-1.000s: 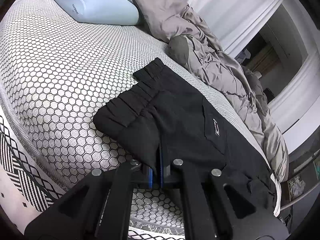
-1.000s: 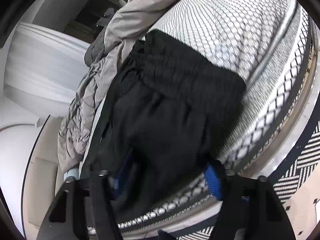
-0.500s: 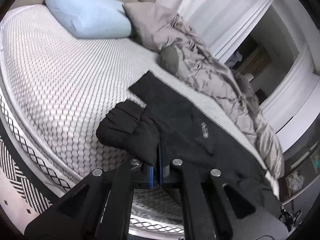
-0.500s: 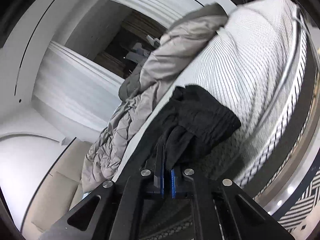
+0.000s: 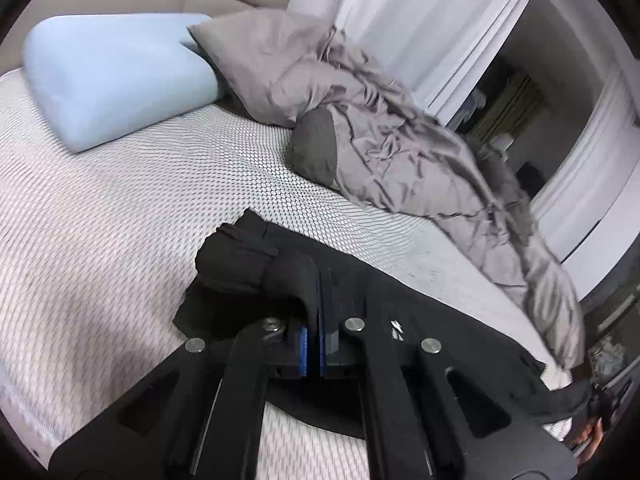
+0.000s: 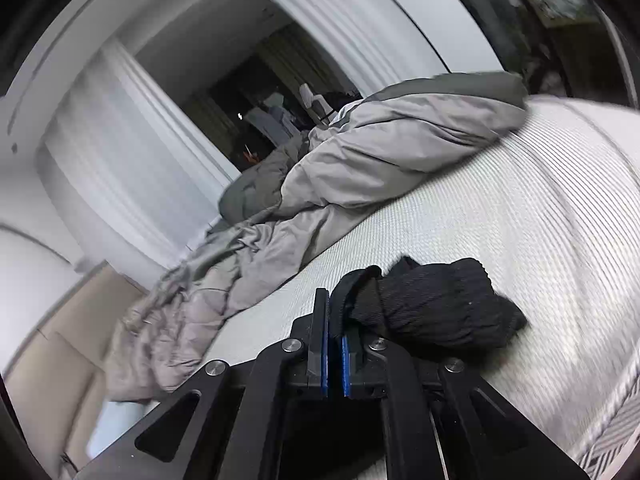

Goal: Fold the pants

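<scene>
Black cloth sits pinched in both of my tools now: the left gripper (image 5: 313, 312) has its blue pads together on a bunched fold of the pants (image 5: 400, 304), and the right gripper (image 6: 334, 312), whose jaws stood wide apart around the fabric a second ago, has closed on the ribbed waistband end (image 6: 440, 308). Since then I have raised both hands; the garment that lay flat near the bed's near edge now hangs gathered from the two pinch points, its bulk trailing toward the right side of the mattress (image 5: 120, 216) in the left view. More of the bed shows than before, with the blue pillow (image 5: 116, 80) at the head end and the grey duvet (image 5: 400, 152) heaped along the far side, clear of the pants. I judge this as the start of a fold: with both ends secured and lifted, I can carry one over the other, provided neither pinch slips on the thick cloth.
</scene>
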Available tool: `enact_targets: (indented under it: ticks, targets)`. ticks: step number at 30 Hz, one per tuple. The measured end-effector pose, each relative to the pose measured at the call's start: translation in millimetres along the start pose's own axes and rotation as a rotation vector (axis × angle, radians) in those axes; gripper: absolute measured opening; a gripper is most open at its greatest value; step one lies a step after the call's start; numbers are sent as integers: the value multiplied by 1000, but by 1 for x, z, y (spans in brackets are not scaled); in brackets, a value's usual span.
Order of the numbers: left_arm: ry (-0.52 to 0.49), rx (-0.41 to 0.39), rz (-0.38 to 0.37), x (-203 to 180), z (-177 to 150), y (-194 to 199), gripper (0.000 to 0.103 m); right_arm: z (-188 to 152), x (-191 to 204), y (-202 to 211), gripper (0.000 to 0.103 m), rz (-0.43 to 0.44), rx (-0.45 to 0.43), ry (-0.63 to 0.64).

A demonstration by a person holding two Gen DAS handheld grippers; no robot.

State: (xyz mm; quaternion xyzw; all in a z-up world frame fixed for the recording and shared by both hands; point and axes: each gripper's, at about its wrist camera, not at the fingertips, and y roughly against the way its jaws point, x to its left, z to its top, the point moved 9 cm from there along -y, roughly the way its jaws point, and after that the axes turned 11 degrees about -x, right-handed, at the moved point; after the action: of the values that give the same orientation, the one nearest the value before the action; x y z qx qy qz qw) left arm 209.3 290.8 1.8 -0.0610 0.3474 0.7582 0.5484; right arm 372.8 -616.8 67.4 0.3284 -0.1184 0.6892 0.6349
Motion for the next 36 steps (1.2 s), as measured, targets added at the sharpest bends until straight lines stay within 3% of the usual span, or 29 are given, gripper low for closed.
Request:
enact_targets:
  ticks: [4, 5, 6, 7, 9, 13, 14, 16, 19, 24, 28, 33, 36]
  targets:
    - [19, 86, 69, 3, 9, -81, 3, 2, 15, -99, 8, -84, 96, 75]
    - [36, 119, 84, 6, 9, -101, 4, -2, 15, -115, 12, -92, 117, 76]
    - [36, 162, 98, 8, 8, -117, 8, -8, 14, -141, 28, -107, 151, 86]
    - [29, 187, 99, 10, 6, -126, 12, -12, 11, -156, 37, -126, 167, 95]
    - [12, 208, 81, 8, 8, -136, 16, -16, 3, -172, 41, -187, 164, 125]
    - [-10, 199, 52, 8, 10, -126, 24, -30, -1, -160, 65, -156, 145, 135]
    - [-21, 191, 48, 8, 11, -120, 26, -35, -1, -153, 66, -150, 148, 149]
    - [-71, 160, 90, 8, 17, -104, 55, -46, -3, -139, 70, -133, 161, 152]
    - [-115, 28, 158, 11, 44, -75, 76, -65, -6, -106, 76, -93, 170, 109]
    - [-70, 49, 136, 16, 31, -39, 76, -94, 0, -65, 79, -39, 173, 123]
    - [42, 121, 73, 12, -32, -20, 76, -116, -9, -47, 83, -23, 213, 108]
    - [182, 230, -2, 3, -97, -19, 71, -112, -28, -42, 83, -74, 198, 92]
    - [227, 282, -112, -16, -119, -25, 70, -105, -42, -39, 83, -97, 199, 46]
